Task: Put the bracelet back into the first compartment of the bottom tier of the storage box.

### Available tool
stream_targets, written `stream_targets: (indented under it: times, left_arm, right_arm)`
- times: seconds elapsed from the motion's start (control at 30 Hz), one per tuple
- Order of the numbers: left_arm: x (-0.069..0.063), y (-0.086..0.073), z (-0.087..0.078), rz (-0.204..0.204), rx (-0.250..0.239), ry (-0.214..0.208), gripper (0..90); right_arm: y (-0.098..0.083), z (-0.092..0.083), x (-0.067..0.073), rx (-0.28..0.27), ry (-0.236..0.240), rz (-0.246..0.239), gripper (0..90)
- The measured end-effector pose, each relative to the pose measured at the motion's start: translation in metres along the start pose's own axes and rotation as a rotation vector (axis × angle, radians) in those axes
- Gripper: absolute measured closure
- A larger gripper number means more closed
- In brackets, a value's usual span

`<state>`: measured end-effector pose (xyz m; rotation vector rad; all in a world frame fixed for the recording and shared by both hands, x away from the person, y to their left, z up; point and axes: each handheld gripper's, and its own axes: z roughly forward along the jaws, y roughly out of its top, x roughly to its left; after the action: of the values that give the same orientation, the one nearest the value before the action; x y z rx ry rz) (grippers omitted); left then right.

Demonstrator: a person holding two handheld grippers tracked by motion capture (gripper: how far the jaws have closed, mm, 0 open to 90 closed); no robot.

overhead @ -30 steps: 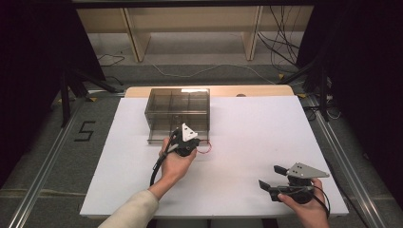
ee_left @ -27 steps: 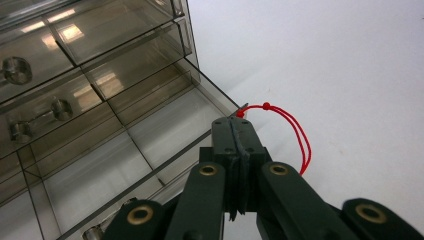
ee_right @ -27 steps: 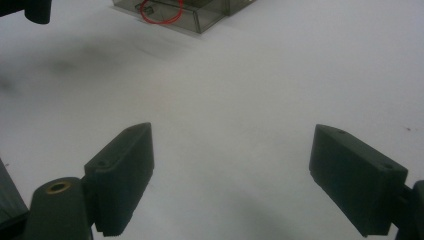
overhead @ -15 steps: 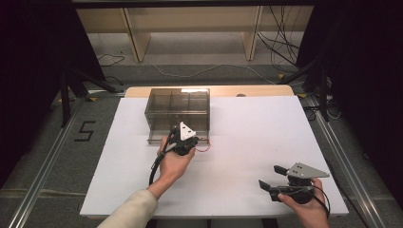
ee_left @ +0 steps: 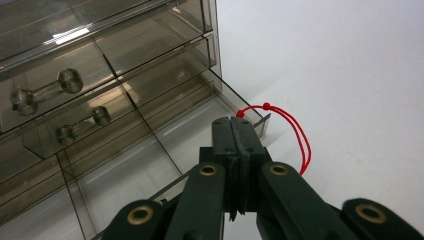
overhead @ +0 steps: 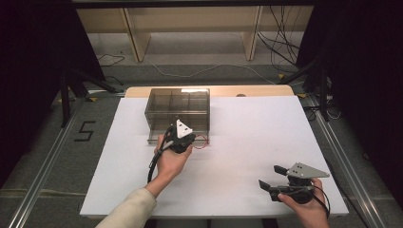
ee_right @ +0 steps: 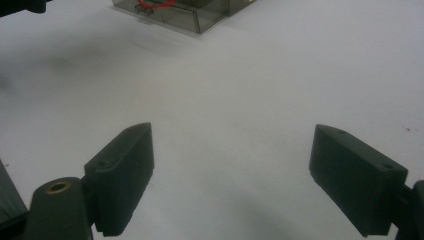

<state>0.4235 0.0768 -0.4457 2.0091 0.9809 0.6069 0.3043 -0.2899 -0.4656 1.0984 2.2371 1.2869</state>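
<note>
The left gripper (ee_left: pixel 239 150), jaws clenched on a red cord (ee_left: pixel 295 135), hangs just over the open bottom drawer (ee_left: pixel 150 165). The right gripper (overhead: pixel 274 179) rests released, well apart.

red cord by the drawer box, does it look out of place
Somewhat: the red cord loops over the front corner of the pulled-out bottom drawer onto the table, its end at the shut left gripper.

High view overhead, tool views close (sharing drawer box (overhead: pixel 178 114))
</note>
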Motion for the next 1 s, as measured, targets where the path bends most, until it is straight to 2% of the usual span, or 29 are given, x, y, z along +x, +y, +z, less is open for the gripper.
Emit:
stream_targets:
  times: [1.0]
  left_arm:
    - [0.014,0.000,-0.001,-0.013,0.001,0.034,89.9]
  right_arm:
    - [0.000,0.000,-0.001,-0.010,-0.002,-0.004,18.7]
